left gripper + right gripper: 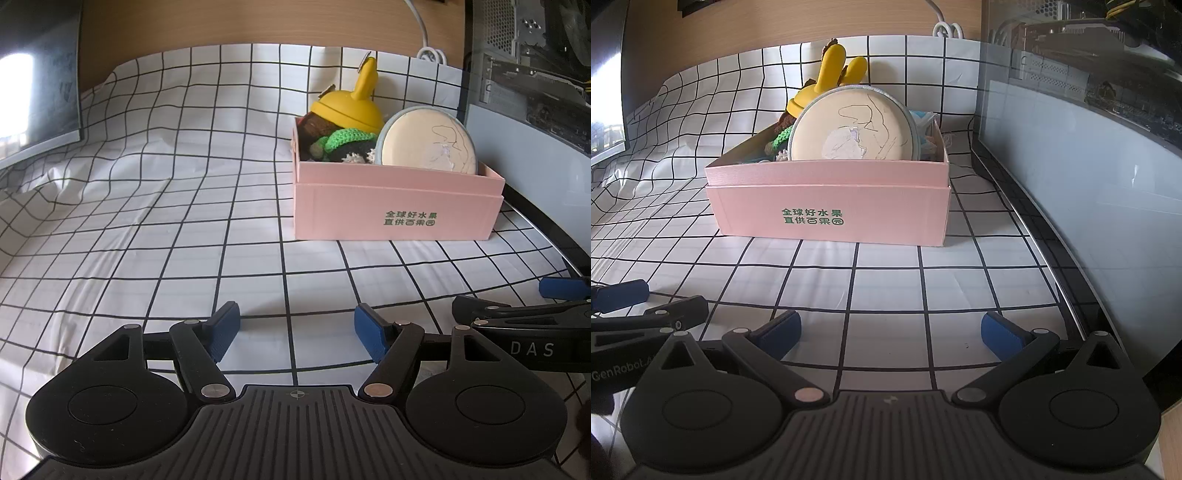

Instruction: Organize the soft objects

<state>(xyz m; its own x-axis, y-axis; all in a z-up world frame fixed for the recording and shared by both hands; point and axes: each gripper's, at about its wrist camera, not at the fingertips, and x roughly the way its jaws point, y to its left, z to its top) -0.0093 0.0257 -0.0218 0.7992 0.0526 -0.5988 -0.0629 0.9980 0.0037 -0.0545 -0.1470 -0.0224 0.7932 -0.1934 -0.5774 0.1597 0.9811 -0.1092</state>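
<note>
On the checked cloth (pixel 184 221), well ahead of both tools, a pink box (pixel 831 206) with green printing on its front is seen, standing near a grey panel (pixel 1071 155) at the right. Inside the box a round cream cushion (pixel 853 125) is propped upright against the front wall, and behind it a yellow toy (pixel 351 107) and a green knitted piece (pixel 343 138) are packed (a brown piece beside them cannot be made out clearly). The left gripper (pixel 295 332) is held low over bare cloth with its blue pads spread wide and nothing between them. The right gripper (pixel 890 332) is likewise spread wide and empty, just beside the left one.
</note>
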